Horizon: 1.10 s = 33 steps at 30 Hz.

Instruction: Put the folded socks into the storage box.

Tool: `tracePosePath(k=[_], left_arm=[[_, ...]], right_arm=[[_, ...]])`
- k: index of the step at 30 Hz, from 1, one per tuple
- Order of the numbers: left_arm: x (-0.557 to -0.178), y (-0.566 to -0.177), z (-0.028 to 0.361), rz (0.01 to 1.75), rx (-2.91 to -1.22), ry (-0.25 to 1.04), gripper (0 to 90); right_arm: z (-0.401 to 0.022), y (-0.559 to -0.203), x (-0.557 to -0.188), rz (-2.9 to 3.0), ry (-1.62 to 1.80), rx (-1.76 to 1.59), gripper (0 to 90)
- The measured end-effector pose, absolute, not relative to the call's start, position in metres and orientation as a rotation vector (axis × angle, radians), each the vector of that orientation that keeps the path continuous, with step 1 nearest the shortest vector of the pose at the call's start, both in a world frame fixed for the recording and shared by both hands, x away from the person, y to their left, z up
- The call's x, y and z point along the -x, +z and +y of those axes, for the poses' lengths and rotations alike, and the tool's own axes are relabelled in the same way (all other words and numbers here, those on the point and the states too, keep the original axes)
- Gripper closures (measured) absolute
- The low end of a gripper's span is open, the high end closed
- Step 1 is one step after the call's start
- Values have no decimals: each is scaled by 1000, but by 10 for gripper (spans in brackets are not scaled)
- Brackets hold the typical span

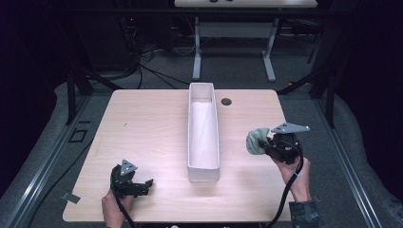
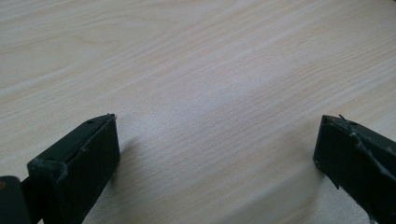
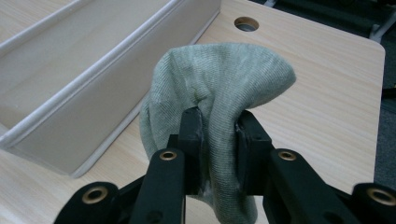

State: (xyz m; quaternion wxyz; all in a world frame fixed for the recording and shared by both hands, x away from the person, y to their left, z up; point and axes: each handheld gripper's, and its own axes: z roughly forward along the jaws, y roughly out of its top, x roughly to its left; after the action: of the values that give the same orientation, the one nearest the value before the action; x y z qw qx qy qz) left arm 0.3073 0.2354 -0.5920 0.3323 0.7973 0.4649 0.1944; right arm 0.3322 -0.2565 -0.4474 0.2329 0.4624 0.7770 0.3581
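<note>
Wooden table [image 1: 142,123], white bin [image 1: 204,166] (empty), sock [image 1: 256,140]

Count, items on table:

- Tables: 2. One light wood table [image 1: 142,142] in the work area; a second table [image 1: 237,28] stands farther back, partly out of frame.
- Bins: 1. Long white bin [image 1: 204,137], open-topped, nothing seen inside.
- Cloths: 1. Grey-green knit cloth [image 3: 219,88], bunched.
- Cable holes in tabletop: 1. Round hole [image 1: 226,101] near the far edge.
- Grippers: 2. Left gripper [image 1: 145,184] and right gripper [image 1: 261,146], two black jaws each, four jaws total.
- Grey three-cornered plates: 2, one per gripper.
- Hands: 2, one per gripper.
</note>
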Motion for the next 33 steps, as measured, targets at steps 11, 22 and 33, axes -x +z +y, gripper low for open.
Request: tracePosePath(k=[11,22,33], left_arm=[[-307,-592,235,1214,-2081,508,2],[-307,-592,235,1214,-2082,509,1],[-308,-592,235,1214,-2083,507,1]], right_arm=[[-247,-433,-334,2136,1004,-1223,748],[-238,-424,-338,2152,1017,-1189,747],[-230,-414,-341,2165,1057,-1158,747]])
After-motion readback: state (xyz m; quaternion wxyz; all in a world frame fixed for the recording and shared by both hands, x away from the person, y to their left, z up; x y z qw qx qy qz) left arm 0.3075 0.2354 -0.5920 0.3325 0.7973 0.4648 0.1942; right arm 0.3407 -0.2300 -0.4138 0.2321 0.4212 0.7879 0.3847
